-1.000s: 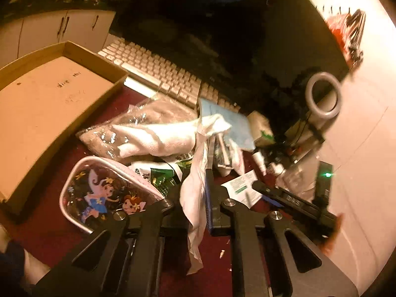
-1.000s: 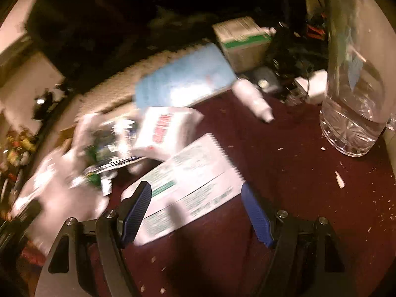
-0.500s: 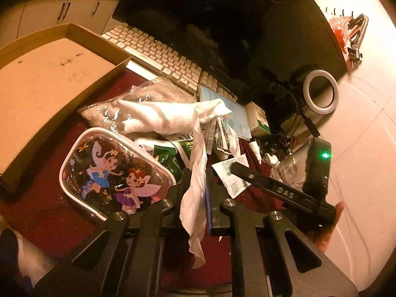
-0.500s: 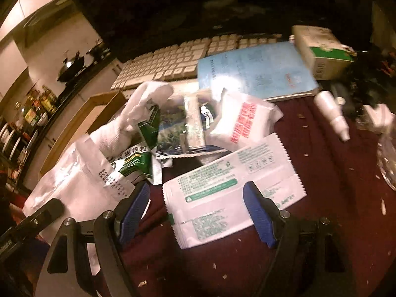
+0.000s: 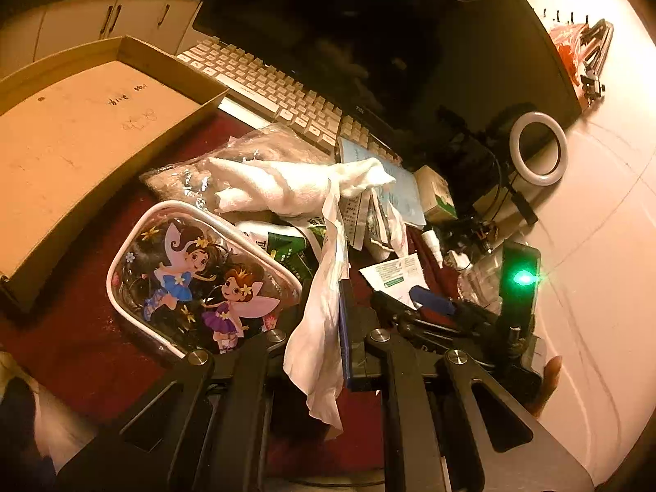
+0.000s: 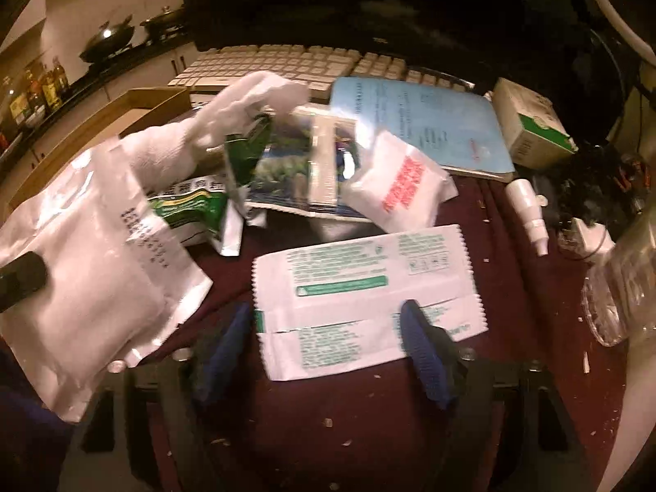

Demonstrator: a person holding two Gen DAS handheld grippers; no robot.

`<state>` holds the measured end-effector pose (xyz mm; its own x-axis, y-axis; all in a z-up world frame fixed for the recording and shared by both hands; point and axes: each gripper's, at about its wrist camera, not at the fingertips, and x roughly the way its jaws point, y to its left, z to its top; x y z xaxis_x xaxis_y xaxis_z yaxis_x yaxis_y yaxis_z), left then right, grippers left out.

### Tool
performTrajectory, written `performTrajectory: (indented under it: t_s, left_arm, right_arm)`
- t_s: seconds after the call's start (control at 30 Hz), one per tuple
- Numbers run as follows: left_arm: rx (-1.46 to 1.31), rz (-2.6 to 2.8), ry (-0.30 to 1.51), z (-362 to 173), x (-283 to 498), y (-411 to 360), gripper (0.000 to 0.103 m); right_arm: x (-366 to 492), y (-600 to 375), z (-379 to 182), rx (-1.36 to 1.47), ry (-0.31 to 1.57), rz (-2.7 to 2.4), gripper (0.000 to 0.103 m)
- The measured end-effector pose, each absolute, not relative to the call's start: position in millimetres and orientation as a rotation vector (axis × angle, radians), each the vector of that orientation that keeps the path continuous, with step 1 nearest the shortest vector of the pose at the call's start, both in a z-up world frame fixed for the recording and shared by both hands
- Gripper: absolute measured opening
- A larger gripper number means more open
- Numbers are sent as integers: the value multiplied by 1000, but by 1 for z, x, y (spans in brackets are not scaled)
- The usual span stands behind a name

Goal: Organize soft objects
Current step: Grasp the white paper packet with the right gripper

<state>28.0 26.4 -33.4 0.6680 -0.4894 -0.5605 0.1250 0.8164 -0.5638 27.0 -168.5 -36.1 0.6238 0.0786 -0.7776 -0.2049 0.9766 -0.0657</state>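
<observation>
Left gripper (image 5: 342,287): fingers pinching a limp white pouch (image 5: 317,328), hanging mid-frame.
Right gripper (image 6: 324,328): fingers closing astride a white-green sachet (image 6: 365,291), not yet pressing.
Sachet: flat on the counter (image 6: 512,369), lower centre.
Handling: likely light, crinkly, slippery; grip across its short width.

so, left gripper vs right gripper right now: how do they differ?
Grip: the left gripper is clamped shut on a white plastic pouch; the right gripper holds nothing.
Jaws: left fully closed; right apart and closing, straddling a white sachet with green print.
Load: the left's pouch hangs crumpled off the dark red tabletop; the right's sachet lies flat on it.
Shared: black frames with blue pads, both tilted down at the pile.
</observation>
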Motion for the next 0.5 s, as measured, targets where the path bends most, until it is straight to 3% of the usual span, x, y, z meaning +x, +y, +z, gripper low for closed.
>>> performTrajectory:
  t_s: [0.03, 0.1, 0.23, 0.5]
  left_arm:
    - [-509, -364, 765, -33, 28, 26, 9]
    - [-505, -362, 764, -34, 29, 26, 9]
    - [-507, -365, 771, -34, 31, 25, 9]
    - [-537, -375, 766, -35, 30, 30, 9]
  right_arm:
    - [25, -167, -35, -161, 880, 178, 55]
    - [22, -165, -36, -178, 875, 196, 28]
    - [18, -148, -32, -201, 878, 227, 2]
    - [8, -172, -12, -41, 814, 263, 0]
